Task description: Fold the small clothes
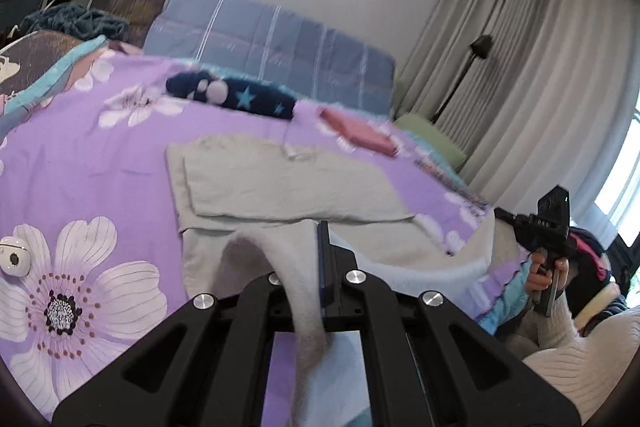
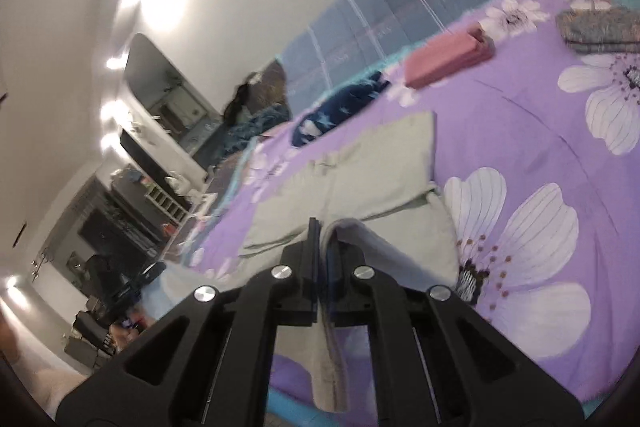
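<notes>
1. A white earbud case (image 1: 14,259) lies at the far left on the purple flowered bedspread (image 1: 100,155), well apart from the work
2. The grey garment (image 1: 280,183) is spread flat on the bedspread, its long axis running left to right across the left wrist view, with a panel already folded over its far part
3. The left gripper (image 1: 308,239) is clenched on the garment's near hem; the cloth rises in a loop between the jaws and hangs down behind them
4. The right gripper (image 2: 322,231) is likewise clamped on the near edge of the garment (image 2: 360,179), a thin fold of cloth pinched between jaws that are almost touching
5. Both tools sit at the near edge and the rest of the garment lies straight ahead of them, so the coming move looks like carrying the near hem forward over the far part; neither hand seems clearly nearer
6. Beyond, a dark star-print piece (image 1: 236,95) and a folded pink piece (image 1: 360,131) rest near the striped pillow (image 1: 272,39), out of the fold's path
</notes>
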Action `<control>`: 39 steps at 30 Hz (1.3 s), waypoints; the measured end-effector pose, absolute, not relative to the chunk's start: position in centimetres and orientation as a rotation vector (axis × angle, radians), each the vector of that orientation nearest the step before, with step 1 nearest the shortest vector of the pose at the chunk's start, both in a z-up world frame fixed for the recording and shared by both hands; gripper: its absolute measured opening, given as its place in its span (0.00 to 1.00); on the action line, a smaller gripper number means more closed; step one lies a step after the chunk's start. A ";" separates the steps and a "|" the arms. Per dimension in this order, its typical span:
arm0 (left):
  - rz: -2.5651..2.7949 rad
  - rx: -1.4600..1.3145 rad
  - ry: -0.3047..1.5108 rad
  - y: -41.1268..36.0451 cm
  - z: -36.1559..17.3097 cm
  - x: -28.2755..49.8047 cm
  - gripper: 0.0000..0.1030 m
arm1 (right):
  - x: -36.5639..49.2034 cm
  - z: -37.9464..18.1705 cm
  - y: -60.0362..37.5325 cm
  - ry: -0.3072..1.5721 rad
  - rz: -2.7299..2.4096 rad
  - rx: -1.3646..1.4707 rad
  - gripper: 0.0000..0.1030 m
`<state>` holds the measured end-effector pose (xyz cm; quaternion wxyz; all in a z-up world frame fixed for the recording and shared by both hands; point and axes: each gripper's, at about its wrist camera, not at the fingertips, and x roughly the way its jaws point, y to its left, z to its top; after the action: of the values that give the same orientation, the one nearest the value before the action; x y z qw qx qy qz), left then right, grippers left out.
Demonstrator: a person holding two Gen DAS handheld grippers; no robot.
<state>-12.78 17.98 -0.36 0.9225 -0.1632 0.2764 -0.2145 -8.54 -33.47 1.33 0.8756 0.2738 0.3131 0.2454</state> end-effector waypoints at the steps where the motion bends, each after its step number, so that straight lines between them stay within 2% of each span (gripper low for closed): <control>1: -0.436 -0.334 0.574 18.1 -0.6 -12.2 0.01 | -7.1 1.1 -33.0 0.663 0.509 0.560 0.03; 10: -0.357 -0.382 0.641 20.3 -1.6 0.2 0.01 | 6.3 -1.3 -31.0 0.691 0.432 0.531 0.03; 15: -0.273 -0.419 0.799 20.6 -7.8 7.9 0.01 | 12.3 -7.4 -30.4 0.878 0.359 0.535 0.03; 19: -0.256 -0.420 0.855 20.6 -10.4 9.0 0.02 | 12.5 -8.5 -30.7 0.897 0.383 0.545 0.07; 20: -0.267 -0.419 0.847 20.7 -10.1 8.6 0.04 | 12.2 -8.3 -30.8 0.895 0.396 0.533 0.10; 22: -0.259 -0.408 0.846 21.1 -9.2 7.6 0.20 | 11.2 -7.7 -31.1 0.894 0.421 0.504 0.17; 25: -0.268 -0.390 0.822 21.3 -8.0 5.0 0.25 | 9.0 -6.9 -31.1 0.897 0.475 0.451 0.21; 32: -0.258 -0.348 0.882 20.8 -8.5 0.8 0.23 | 6.1 -7.3 -29.7 0.934 0.514 0.333 0.21; 34: -0.262 -0.353 0.893 20.6 -8.8 0.5 0.06 | 6.2 -7.6 -29.6 0.932 0.509 0.332 0.10; 35: -0.265 -0.358 0.902 20.5 -9.0 0.6 0.05 | 6.3 -7.7 -29.7 0.932 0.501 0.344 0.04; 39: -0.293 -0.425 0.851 20.8 -7.8 1.5 0.04 | 6.9 -6.7 -30.5 0.896 0.508 0.427 0.03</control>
<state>1.50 20.77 -7.76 0.8786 -0.2038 0.4083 -0.1405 6.90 -30.51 -6.66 0.8486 0.2028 0.4250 0.2410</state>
